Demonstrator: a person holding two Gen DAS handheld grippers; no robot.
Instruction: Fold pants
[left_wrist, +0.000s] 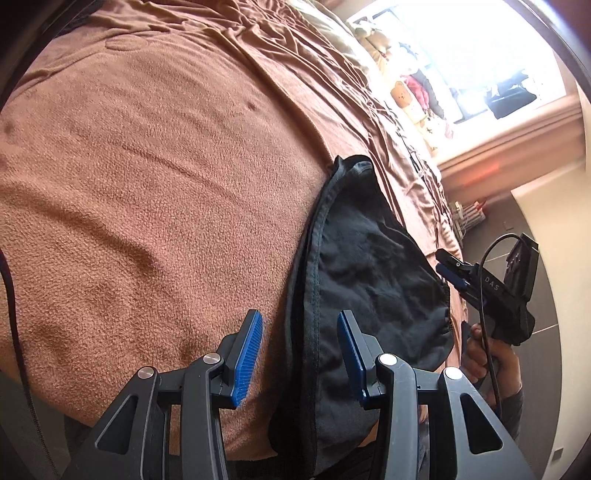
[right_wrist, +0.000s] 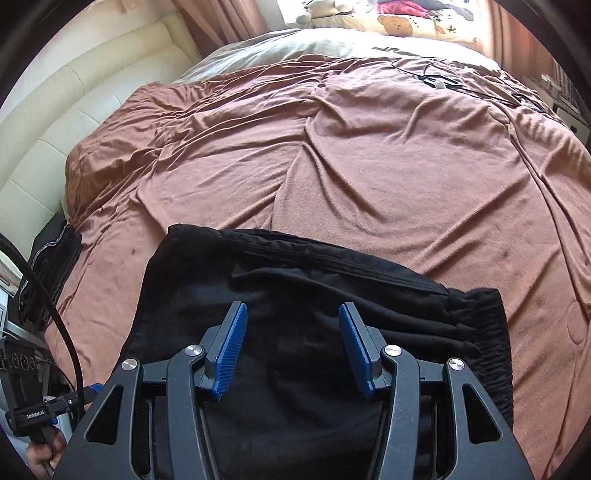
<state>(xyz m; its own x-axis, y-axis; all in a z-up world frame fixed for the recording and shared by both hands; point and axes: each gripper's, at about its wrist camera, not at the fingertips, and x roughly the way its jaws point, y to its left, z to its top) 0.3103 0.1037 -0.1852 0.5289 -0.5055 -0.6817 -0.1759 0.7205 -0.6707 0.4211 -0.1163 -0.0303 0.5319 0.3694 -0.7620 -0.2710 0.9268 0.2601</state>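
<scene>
Black pants lie folded into a compact stack on the brown blanket, near the bed's front edge, with the gathered waistband at the right. They also show in the left wrist view. My left gripper is open and empty, hovering over the pants' seamed left edge. My right gripper is open and empty, just above the middle of the stack. The right gripper also appears in the left wrist view beside the waistband end; its jaws look nearly closed from that side view.
The brown blanket covers the wide bed. A cream padded headboard is at the left. A bear-print pillow and cables lie at the far side. Dark items sit by the bed's left edge.
</scene>
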